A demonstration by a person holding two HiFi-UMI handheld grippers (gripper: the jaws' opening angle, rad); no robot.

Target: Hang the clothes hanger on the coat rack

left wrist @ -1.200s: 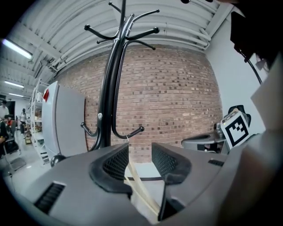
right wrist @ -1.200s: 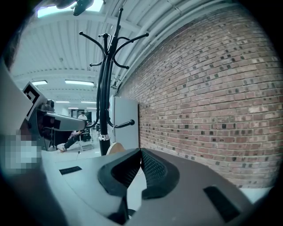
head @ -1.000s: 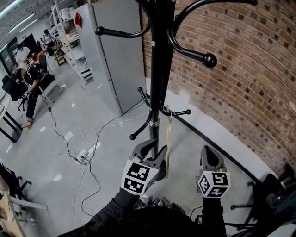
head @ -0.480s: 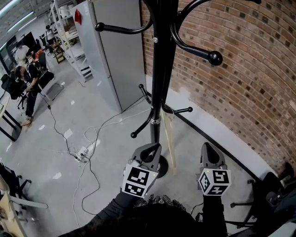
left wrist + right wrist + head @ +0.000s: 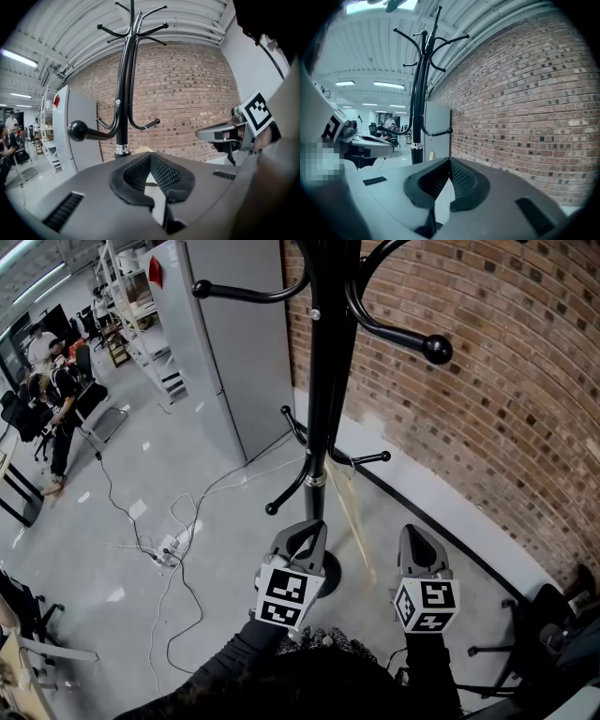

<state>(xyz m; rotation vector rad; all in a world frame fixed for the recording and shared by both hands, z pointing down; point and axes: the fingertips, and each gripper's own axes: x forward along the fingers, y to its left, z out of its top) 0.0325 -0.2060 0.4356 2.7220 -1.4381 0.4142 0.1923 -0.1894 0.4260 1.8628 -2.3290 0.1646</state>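
The black coat rack (image 5: 323, 381) stands before me by the brick wall. A pale wooden hanger (image 5: 356, 517) hangs by its wire hook from a low right arm of the rack, tilted, with its lower end out to the right. My left gripper (image 5: 312, 527) is shut and empty, level with the pole and left of the hanger. My right gripper (image 5: 411, 534) is shut and empty, right of the hanger. In the left gripper view the hanger (image 5: 143, 150) peeks over the closed jaws. In the right gripper view the hanger (image 5: 432, 153) dangles below the hook arm.
The brick wall (image 5: 506, 381) runs along the right. A grey cabinet (image 5: 225, 343) stands behind the rack. Cables and a power strip (image 5: 169, 549) lie on the floor at left. People sit at desks far left (image 5: 56, 399). A black chair base (image 5: 544, 634) is at lower right.
The left gripper's jaws stood open beside the hanger and have shut empty. The hanger has swung from upright to slanting right. Both hands have hardly moved.
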